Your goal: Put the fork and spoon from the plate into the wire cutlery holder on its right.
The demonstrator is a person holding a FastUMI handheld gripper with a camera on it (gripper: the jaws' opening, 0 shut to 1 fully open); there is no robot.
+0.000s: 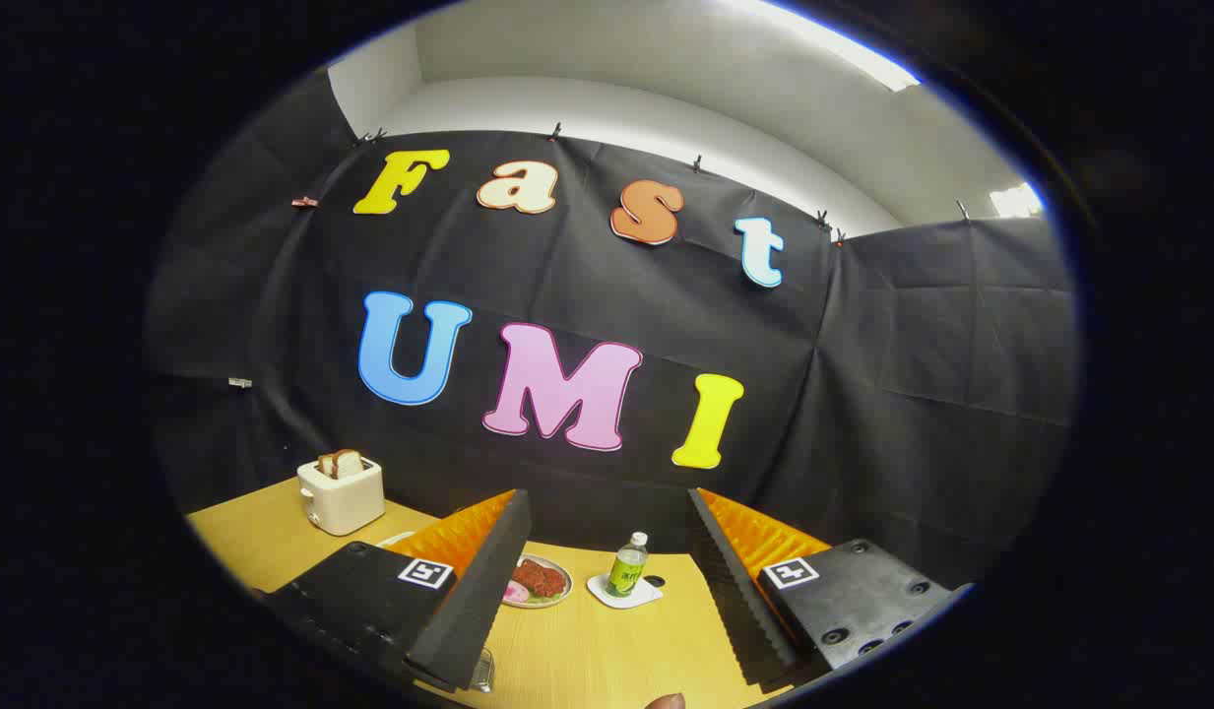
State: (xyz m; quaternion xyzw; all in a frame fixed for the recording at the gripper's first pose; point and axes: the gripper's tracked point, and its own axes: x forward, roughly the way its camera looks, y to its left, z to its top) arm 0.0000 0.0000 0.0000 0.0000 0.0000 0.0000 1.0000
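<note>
Hovering above the wooden table (607, 660), the gripper (608, 551) has its two fingers spread wide with nothing between them, so it is released and holds no cutlery. The camera looks out level and rather high, which takes in more of the booth's cloth wall than of the tabletop.

Between the fingers and a little beyond them stands a small green bottle (626, 566) on a white coaster (621, 593). Just beside the left finger, partly hidden by it, lies a small plate (540, 581) with what looks like red and pink food on it; no fork or spoon can be made out on the part that shows. Whether this is the plate the task means, I cannot tell. A small clear glass-like edge (482, 670) peeks out under the left finger's near end, too little of it showing to name. Further off to the left, near the wall, sits a cream toaster (342, 495) with slices of toast standing up in it. A fingertip (664, 701) shows at the very near edge of the table.

As for progress, my judgement is that nothing is yet done: neither utensil is gripped, and the wire cutlery holder cannot be placed from here. Both the fork and the spoon are left to fetch
</note>
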